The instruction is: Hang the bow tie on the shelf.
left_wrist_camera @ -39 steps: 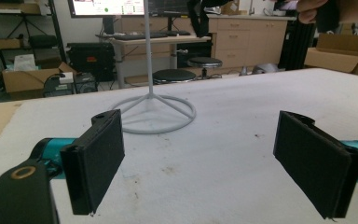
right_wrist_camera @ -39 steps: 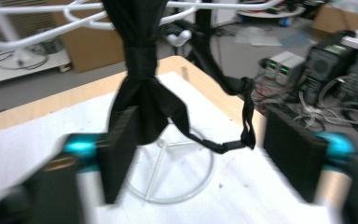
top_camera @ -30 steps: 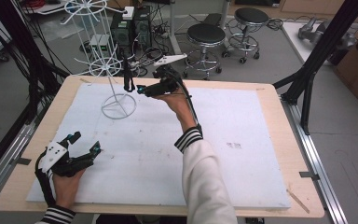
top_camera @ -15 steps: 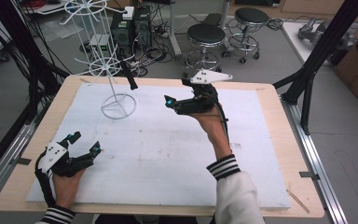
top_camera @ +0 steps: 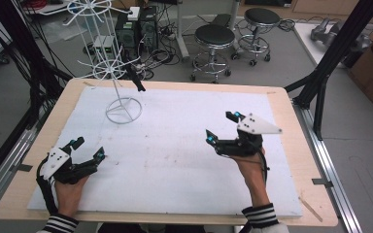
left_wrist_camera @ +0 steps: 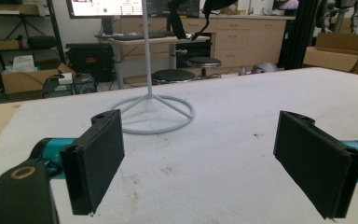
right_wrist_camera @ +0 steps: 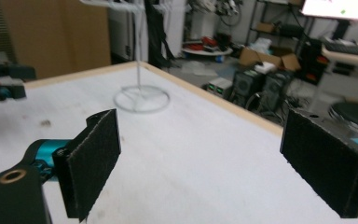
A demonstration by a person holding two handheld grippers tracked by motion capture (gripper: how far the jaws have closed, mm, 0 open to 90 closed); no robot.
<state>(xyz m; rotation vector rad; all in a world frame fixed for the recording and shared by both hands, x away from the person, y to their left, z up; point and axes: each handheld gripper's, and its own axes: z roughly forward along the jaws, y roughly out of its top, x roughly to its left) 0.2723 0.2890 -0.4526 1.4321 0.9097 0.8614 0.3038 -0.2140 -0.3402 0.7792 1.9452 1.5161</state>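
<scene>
Near the person, the left hand-held gripper [top_camera: 87,149] at 7 o'clock and the right hand-held gripper [top_camera: 221,127] at 4 o'clock both stand wide open, empty, over the white, speckled tabletop [top_camera: 175,145]. Their black pads [left_wrist_camera: 98,158] look rough. Farther, at 11 o'clock, a thin white wire rack [top_camera: 119,87] stands on a ring base, with a black strap [top_camera: 135,77] hanging from it.

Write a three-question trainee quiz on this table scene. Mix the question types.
1. True or false: the right gripper is shut on the black strap.
2. The wire rack stands at which part of the white mat? A) far left B) near right C) centre
3. Fill in: the left gripper has its jaws ____.

Key: 1 false; 2 A; 3 open
</scene>
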